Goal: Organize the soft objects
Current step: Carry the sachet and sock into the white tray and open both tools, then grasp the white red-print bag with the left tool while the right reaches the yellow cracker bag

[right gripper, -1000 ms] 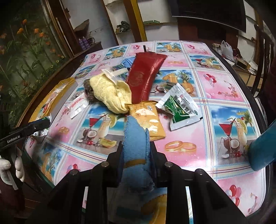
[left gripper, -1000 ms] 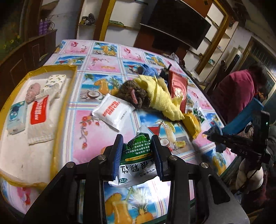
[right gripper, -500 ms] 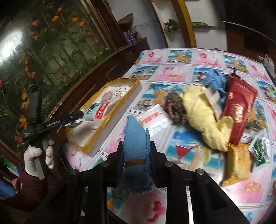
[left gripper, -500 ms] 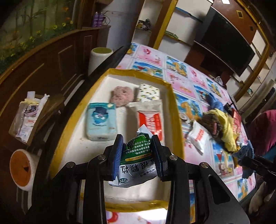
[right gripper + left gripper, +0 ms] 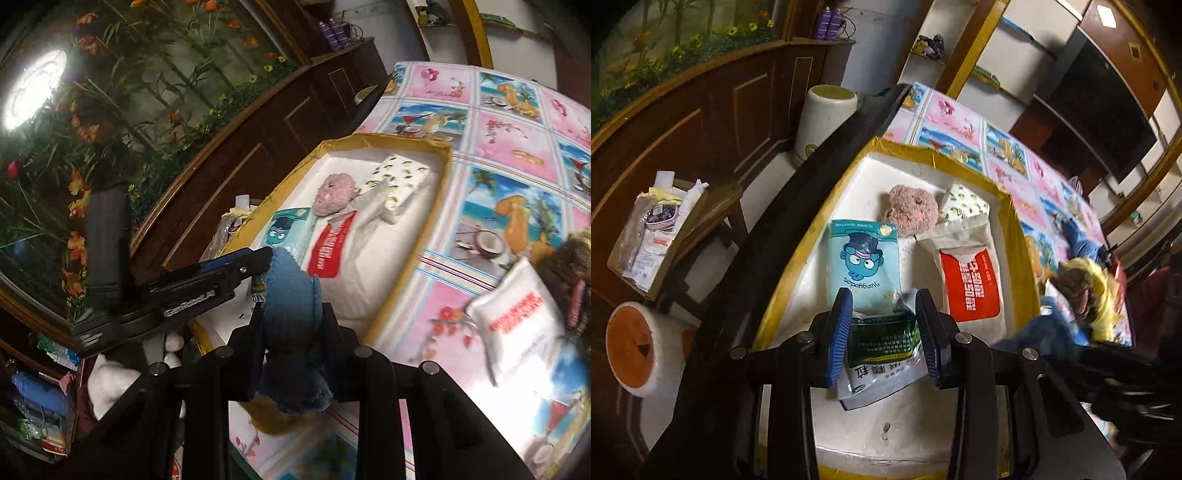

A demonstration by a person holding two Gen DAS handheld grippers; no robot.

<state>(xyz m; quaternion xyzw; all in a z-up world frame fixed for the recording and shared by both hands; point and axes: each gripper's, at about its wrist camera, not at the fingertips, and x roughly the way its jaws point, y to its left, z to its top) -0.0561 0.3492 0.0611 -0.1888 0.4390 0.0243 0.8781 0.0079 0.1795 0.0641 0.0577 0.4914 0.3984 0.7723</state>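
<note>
Overhead, crinkly green foil sachet (image 5: 882,345) above yellow-rimmed tray (image 5: 1021,236).

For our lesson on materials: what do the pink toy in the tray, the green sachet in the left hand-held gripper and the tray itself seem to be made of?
Pink toy: plush fabric, judging by its fuzzy, curly pile.
Green sachet: thin plastic or foil film, glossy, creased and crumpled; held in the left hand-held gripper.
Tray: probably white foam, matte and pitted, its rim wrapped in shiny yellow-brown tape.
</note>
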